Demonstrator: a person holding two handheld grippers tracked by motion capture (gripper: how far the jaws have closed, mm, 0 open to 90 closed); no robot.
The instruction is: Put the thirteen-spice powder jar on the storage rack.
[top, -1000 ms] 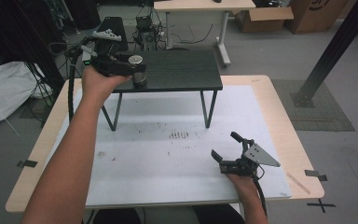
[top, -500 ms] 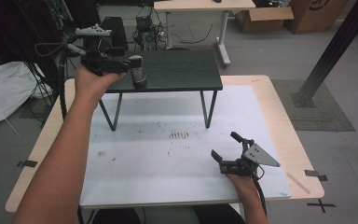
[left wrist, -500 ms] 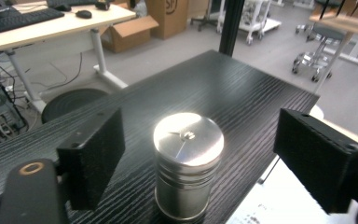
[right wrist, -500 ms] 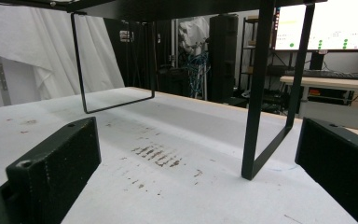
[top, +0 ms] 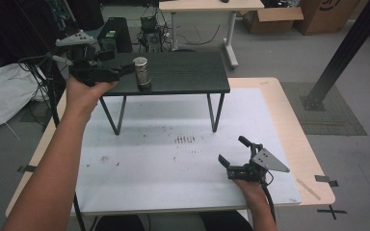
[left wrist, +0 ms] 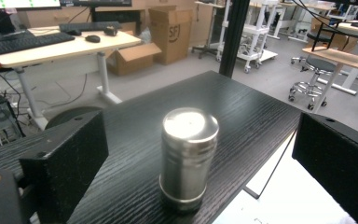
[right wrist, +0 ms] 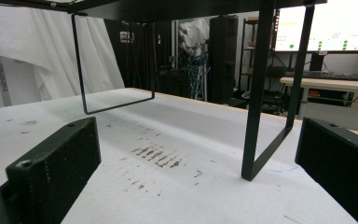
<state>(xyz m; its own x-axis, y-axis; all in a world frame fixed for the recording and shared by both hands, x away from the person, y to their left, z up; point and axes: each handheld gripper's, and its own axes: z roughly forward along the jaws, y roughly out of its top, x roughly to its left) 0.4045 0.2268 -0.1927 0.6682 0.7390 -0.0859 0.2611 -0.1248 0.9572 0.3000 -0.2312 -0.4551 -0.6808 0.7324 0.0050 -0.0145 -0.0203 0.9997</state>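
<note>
The shiny cylindrical steel canister (top: 142, 73) is stood upright on the low black wood-grain shelf w/ thin metal legs (top: 183, 77), near the shelf's front-left edge. The left gripper (top: 127, 70) is seen just left of the canister, at shelf height. Its jaws have just been opening and are now spread wide. In the left gripper view the canister (left wrist: 188, 158) is framed between the two black jaws w/ clear air on both sides, so nothing is pinched.

Looks like a release step, so imo it's done well if the gripper is backed straight out along its own line, away from the canister, w/ jaws kept wide until the tips are past it. Any sideways drift and the canister could be clipped and tipped, since it's tall, narrow and close to the shelf edge.

The right gripper (top: 235, 158) is rested on the white mat well in front of the shelf, jaws wide, nothing between them.
</note>
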